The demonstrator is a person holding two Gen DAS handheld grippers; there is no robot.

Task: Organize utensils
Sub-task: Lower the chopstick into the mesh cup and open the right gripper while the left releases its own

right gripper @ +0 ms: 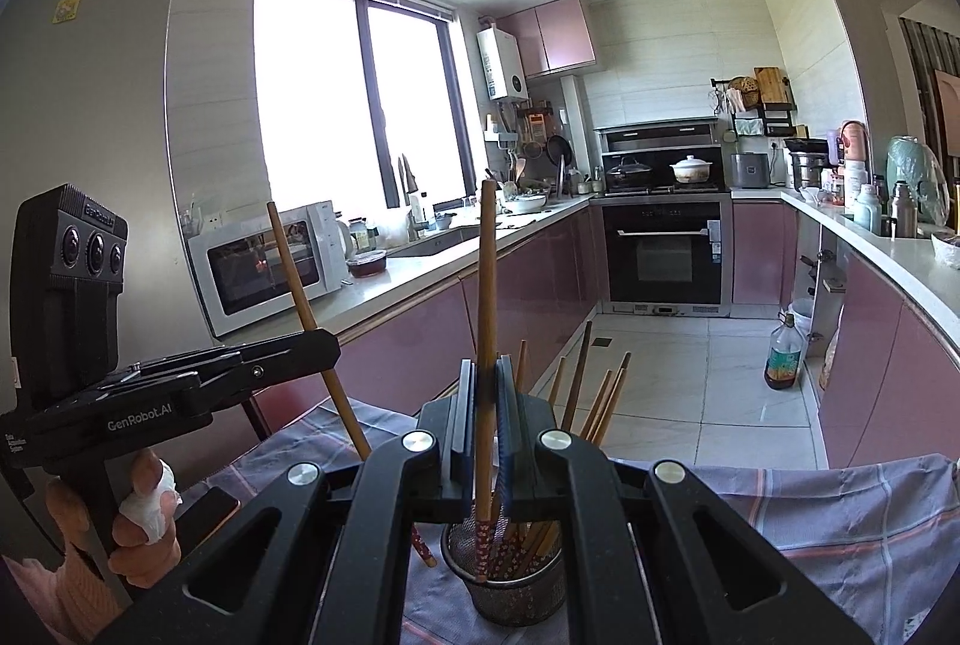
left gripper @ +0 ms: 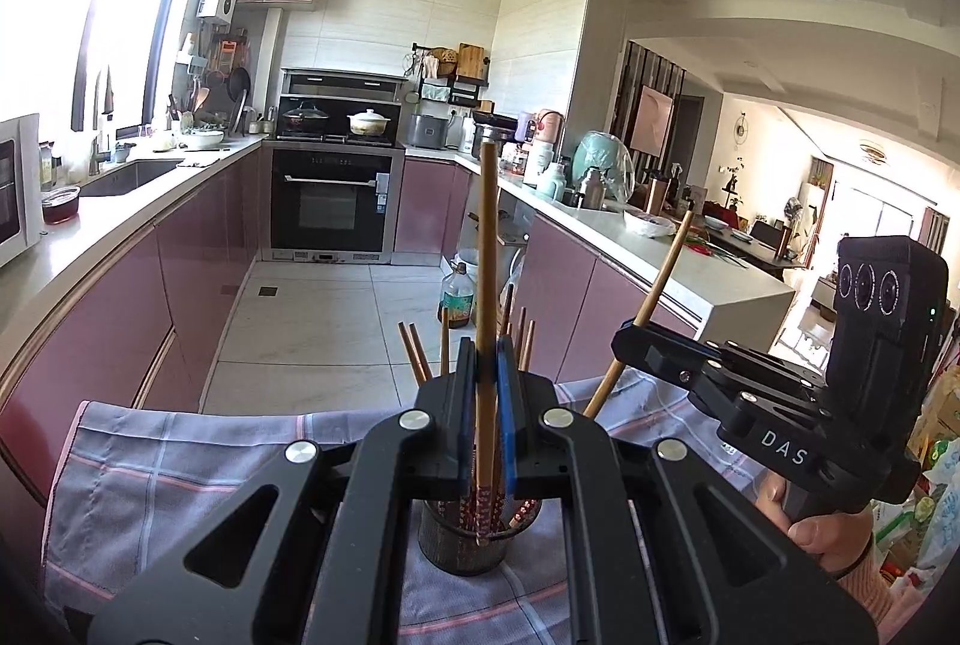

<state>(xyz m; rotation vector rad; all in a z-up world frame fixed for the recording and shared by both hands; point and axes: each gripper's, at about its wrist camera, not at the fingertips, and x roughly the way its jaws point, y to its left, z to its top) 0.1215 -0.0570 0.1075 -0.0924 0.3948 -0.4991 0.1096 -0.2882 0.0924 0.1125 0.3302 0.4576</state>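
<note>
Both hand-held grippers [left gripper: 486, 363] [right gripper: 487, 381] clamp upright chopsticks [left gripper: 487, 249] [right gripper: 487, 285] above holder [right gripper: 510, 585].

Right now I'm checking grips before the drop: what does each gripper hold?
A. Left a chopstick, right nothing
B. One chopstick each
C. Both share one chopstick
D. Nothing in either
B: the left gripper is shut on one chopstick, the right gripper on another chopstick, both above the holder.

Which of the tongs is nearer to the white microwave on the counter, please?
Left. The left tongs hang on the side toward the microwave; the right tongs are farther from it, above the mesh chopstick holder.
</note>
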